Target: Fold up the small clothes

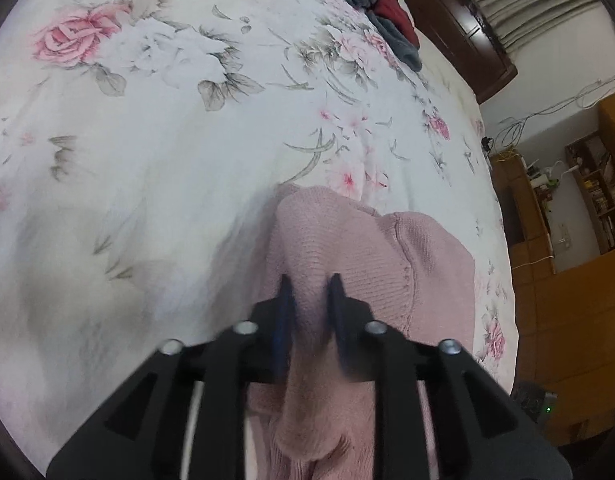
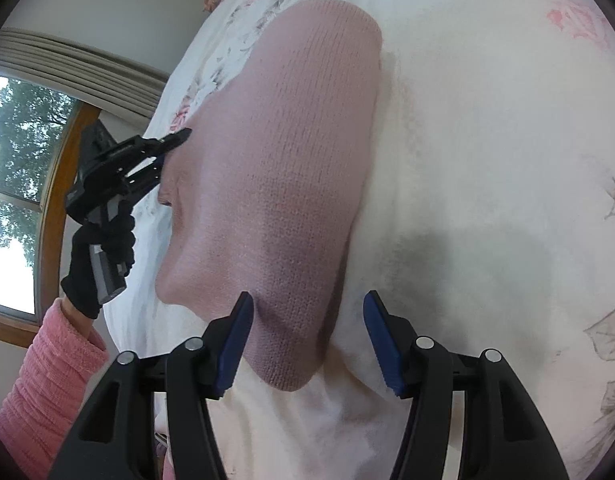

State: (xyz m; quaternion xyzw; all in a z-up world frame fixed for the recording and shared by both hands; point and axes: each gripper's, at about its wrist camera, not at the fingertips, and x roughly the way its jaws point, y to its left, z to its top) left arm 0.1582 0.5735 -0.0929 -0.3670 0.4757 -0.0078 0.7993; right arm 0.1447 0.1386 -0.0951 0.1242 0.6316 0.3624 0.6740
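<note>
On a floral bedsheet (image 1: 167, 152), the left hand-held gripper (image 1: 309, 284) pinches a fold of the pink knitted garment (image 2: 283, 168) while the right hand-held gripper (image 2: 307, 312) hangs wide open and empty over its near edge, best closing squarely on the hem to keep the fold even.

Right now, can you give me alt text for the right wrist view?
The right hand-held gripper hangs open over one end of a pink knit garment on a floral bedspread. The left hand-held gripper pinches the garment's far edge.
</note>
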